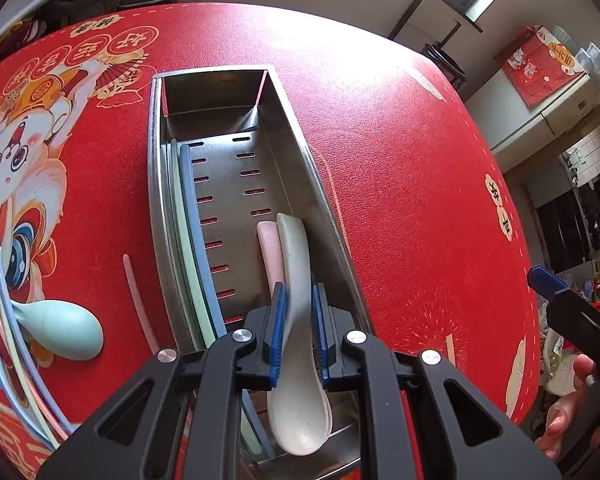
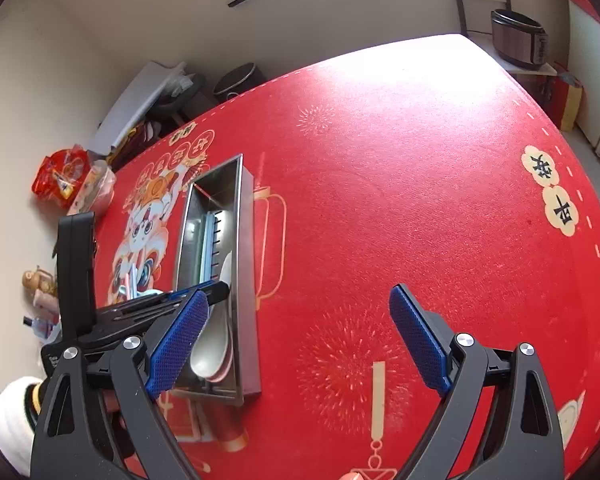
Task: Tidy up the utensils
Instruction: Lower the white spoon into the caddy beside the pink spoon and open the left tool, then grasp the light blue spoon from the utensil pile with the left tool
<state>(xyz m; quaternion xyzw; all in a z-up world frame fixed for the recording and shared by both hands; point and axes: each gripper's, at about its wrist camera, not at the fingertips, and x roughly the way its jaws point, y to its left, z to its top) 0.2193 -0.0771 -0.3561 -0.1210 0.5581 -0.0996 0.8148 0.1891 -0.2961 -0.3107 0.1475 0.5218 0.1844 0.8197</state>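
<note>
My left gripper (image 1: pixel 299 300) is shut on a grey-white spoon (image 1: pixel 298 392) and holds it over the near right part of a long steel utensil tray (image 1: pixel 156 184). A pink spoon (image 1: pixel 269 252) lies under it in the tray. Green and blue chopsticks (image 1: pixel 194 240) lie along the tray's left wall. On the red mat left of the tray lie a mint spoon (image 1: pixel 62 330), a pink chopstick (image 1: pixel 138 300) and several coloured chopsticks (image 1: pixel 8 320). My right gripper (image 2: pixel 296 340) is open and empty above the mat, right of the tray (image 2: pixel 246 280).
The red printed mat (image 2: pixel 420 184) covers the round table. Bags and snack packets (image 2: pixel 64 178) lie on the floor beyond the table's left edge. A rice cooker (image 2: pixel 518 38) stands on a shelf at the far right.
</note>
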